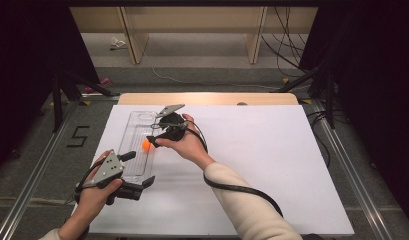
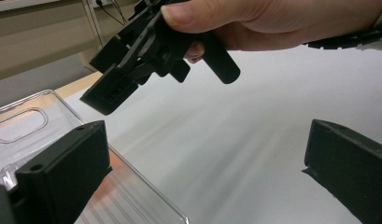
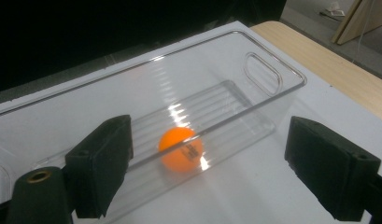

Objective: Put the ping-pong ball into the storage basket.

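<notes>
Black jaws of the right claw (image 3: 207, 172) stand nearest in the right gripper view, spread wide with nothing between them; the pads press on nothing. Beyond them lies the orange ball (image 3: 180, 149), inside the clear plastic tray (image 3: 272, 70), on the ribbed floor of the tray and close to the long wall that faces the claw. That wall stands between the claw and the ball, so the claw is outside the tray, beside and a little above its rim.

From the high view the tray (image 1: 134, 120) lies on the white bench (image 1: 272, 165), at its left part, with its long side running away from the person. The ball (image 1: 146, 145) sits about in the middle of the tray's length, at the right wall, and the right claw (image 1: 151, 141) hovers just over that wall, nearly above the ball.

I judge the ball to be very light, hollow and stiff, with a smooth skin; it will roll easily on the ribs and can slip out from hard pads. The best hold is across its widest part, from above, with a gentle squeeze so it does not pop away.

At the near end of the tray, the left claw (image 1: 140, 172) is spread as well, one jaw by the tray's rim (image 2: 146, 186), holding nothing.
</notes>
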A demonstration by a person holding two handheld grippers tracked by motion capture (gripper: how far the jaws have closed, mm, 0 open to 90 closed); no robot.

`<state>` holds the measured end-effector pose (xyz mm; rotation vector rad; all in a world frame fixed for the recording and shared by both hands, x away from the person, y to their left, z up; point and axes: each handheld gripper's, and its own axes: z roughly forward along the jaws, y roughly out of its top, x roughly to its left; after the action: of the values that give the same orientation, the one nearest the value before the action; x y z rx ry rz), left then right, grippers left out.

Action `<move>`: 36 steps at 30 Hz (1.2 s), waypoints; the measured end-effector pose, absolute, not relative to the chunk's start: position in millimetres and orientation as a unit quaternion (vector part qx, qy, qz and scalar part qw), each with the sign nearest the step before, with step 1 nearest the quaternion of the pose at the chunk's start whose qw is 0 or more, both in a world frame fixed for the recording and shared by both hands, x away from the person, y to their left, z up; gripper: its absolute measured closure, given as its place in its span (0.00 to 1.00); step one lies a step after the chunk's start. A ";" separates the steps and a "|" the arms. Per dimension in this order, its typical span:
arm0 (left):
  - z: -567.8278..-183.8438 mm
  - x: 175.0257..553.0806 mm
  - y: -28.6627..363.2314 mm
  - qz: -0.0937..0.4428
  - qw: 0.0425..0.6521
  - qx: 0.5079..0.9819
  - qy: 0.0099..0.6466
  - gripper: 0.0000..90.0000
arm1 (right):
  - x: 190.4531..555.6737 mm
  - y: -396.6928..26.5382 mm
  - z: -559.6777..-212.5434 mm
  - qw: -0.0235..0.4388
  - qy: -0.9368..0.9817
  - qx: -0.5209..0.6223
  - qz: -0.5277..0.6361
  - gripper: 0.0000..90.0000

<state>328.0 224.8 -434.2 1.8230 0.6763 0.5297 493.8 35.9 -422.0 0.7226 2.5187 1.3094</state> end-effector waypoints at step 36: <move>-434.5 328.3 225.2 0.224 0.532 0.765 0.285 0.00 | 476.7 -57.2 -420.9 0.126 0.841 0.281 0.445 0.18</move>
<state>328.3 225.2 -434.5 1.8250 0.6786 0.5331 476.7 -57.2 -420.9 0.8179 2.4493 1.2950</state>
